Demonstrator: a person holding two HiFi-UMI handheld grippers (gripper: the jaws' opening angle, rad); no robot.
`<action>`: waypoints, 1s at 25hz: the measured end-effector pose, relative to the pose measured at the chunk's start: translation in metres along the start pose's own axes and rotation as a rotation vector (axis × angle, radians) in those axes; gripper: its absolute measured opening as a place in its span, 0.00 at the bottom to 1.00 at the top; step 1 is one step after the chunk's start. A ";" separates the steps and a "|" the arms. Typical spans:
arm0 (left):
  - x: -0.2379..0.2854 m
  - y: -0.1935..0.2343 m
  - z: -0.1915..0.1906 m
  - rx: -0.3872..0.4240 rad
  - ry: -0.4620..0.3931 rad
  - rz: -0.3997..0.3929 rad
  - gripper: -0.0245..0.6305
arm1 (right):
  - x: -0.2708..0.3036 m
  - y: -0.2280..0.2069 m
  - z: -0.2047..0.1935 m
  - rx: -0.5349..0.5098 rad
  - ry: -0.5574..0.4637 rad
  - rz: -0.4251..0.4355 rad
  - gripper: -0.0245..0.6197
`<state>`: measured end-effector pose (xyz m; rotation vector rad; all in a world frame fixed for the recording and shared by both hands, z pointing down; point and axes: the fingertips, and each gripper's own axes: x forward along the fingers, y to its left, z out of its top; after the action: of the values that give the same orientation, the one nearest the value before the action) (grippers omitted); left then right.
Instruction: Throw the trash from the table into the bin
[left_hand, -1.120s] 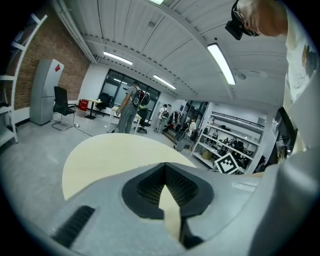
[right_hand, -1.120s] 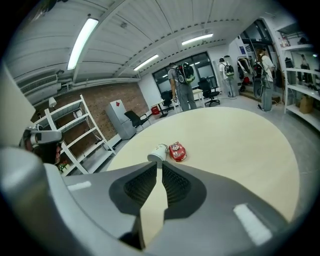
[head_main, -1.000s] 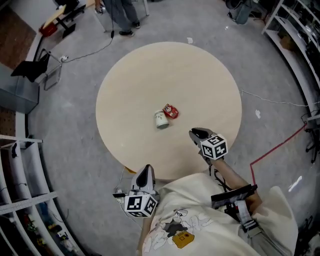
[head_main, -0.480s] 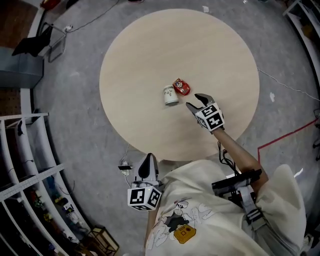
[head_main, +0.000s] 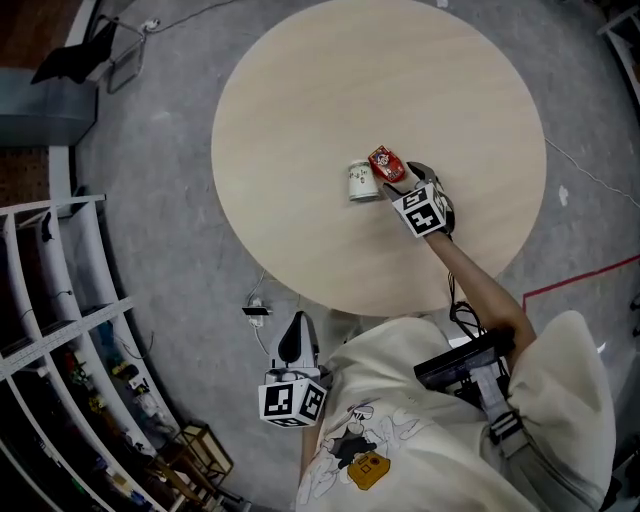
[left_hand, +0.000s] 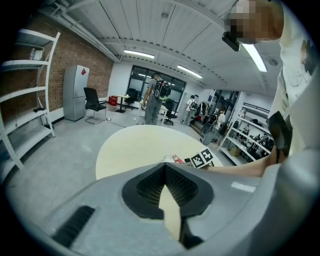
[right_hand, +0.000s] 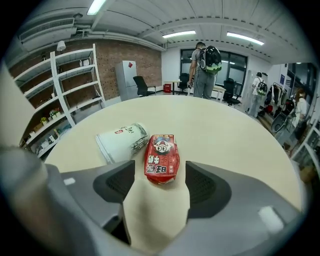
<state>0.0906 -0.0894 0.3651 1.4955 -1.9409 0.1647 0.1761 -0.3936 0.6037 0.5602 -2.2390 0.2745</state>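
A red snack packet (head_main: 386, 164) (right_hand: 161, 158) lies flat on the round beige table (head_main: 300, 120), touching a white paper cup (head_main: 361, 181) (right_hand: 122, 142) that lies on its side just left of it. My right gripper (head_main: 405, 178) (right_hand: 160, 169) is low over the table with the packet's near end between its tips. Its jaws have just been opening and stand wide, and the pads are not touching the packet. My left gripper (head_main: 290, 340) (left_hand: 164, 167) hangs off the table's near edge by my body, its tips together with nothing in them.
White shelving (head_main: 60, 330) runs along the left side of the room, with a grey cabinet (head_main: 40, 110) beyond it. A cable plug (head_main: 255, 310) lies on the floor near the table. A person with a backpack (right_hand: 202, 62) stands past the table's far side.
My right gripper has reached forward and down across the table to the red packet, and its jaws have spread apart. The left gripper has stayed near my body.
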 end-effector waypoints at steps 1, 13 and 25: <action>-0.002 0.004 -0.003 -0.005 0.004 0.011 0.05 | 0.005 0.001 0.001 -0.007 0.006 -0.005 0.54; -0.011 0.021 -0.001 -0.037 -0.010 0.048 0.05 | 0.028 0.003 -0.004 0.031 0.076 -0.018 0.46; -0.017 0.014 -0.010 -0.039 -0.064 -0.021 0.05 | -0.012 0.001 0.003 0.037 0.022 -0.047 0.46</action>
<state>0.0841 -0.0662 0.3668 1.5119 -1.9669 0.0697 0.1807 -0.3906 0.5932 0.6260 -2.2003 0.2973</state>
